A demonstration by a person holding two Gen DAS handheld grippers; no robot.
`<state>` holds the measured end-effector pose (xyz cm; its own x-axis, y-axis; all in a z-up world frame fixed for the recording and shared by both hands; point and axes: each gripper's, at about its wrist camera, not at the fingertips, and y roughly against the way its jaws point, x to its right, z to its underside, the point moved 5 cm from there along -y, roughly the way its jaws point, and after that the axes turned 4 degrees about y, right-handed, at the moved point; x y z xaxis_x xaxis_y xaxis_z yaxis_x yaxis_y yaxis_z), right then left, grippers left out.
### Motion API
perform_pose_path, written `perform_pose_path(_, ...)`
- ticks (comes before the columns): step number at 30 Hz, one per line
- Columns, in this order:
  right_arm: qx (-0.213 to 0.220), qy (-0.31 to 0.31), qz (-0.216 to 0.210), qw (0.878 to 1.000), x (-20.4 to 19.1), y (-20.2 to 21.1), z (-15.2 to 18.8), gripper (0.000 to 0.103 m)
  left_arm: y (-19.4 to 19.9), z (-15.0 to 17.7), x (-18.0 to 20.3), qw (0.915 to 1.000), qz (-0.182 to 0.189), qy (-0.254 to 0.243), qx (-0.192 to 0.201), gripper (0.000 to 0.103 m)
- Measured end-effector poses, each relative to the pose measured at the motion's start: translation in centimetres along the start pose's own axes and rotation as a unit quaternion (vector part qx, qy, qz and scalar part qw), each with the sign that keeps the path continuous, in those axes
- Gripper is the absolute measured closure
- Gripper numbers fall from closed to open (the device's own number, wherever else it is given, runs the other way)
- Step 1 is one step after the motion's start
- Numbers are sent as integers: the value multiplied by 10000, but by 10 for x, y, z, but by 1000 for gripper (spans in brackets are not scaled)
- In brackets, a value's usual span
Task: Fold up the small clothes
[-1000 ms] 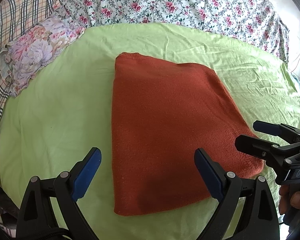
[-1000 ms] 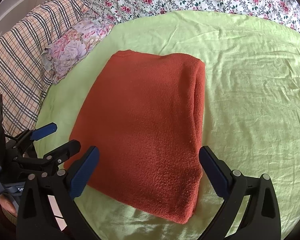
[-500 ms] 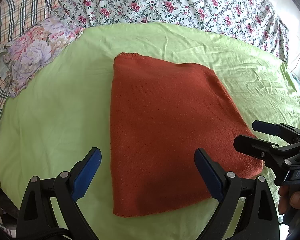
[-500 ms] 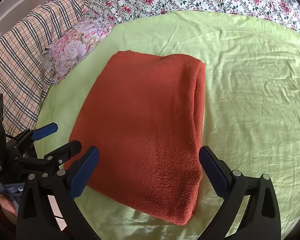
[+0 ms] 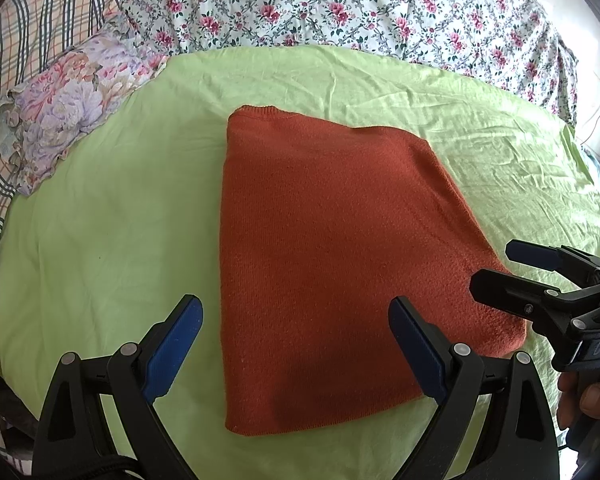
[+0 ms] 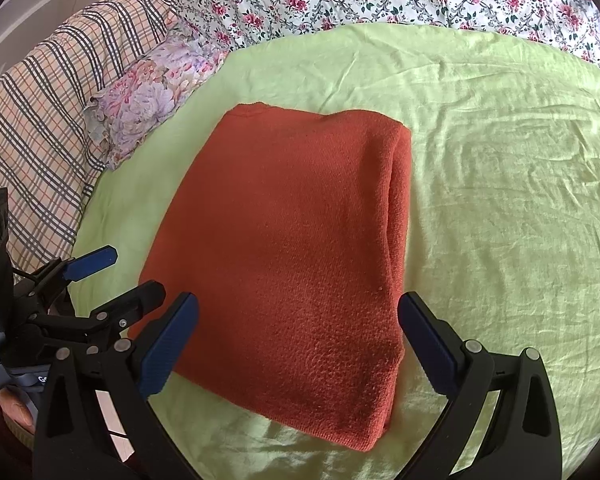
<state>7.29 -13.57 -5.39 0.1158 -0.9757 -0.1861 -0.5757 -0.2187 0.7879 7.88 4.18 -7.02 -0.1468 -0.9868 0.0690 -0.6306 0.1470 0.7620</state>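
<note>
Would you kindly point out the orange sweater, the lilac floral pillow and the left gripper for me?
orange sweater (image 5: 324, 248), left wrist view, middle of its folded top face.
lilac floral pillow (image 6: 148, 92), right wrist view, centre of its printed cover.
left gripper (image 5: 296, 348), left wrist view, midway between its open blue-padded fingertips.

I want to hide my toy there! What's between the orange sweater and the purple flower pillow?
Nothing but bare green sheet lies between the orange sweater and the purple flower pillow. The left wrist view shows it best.
</note>
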Motion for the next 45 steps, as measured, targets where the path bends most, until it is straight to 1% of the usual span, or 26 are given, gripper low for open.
perform_pose_path(45, 52, -7, 8, 10000, 2, 0, -1, 3, -2, 1, 3, 10000, -34, 46, -11, 8)
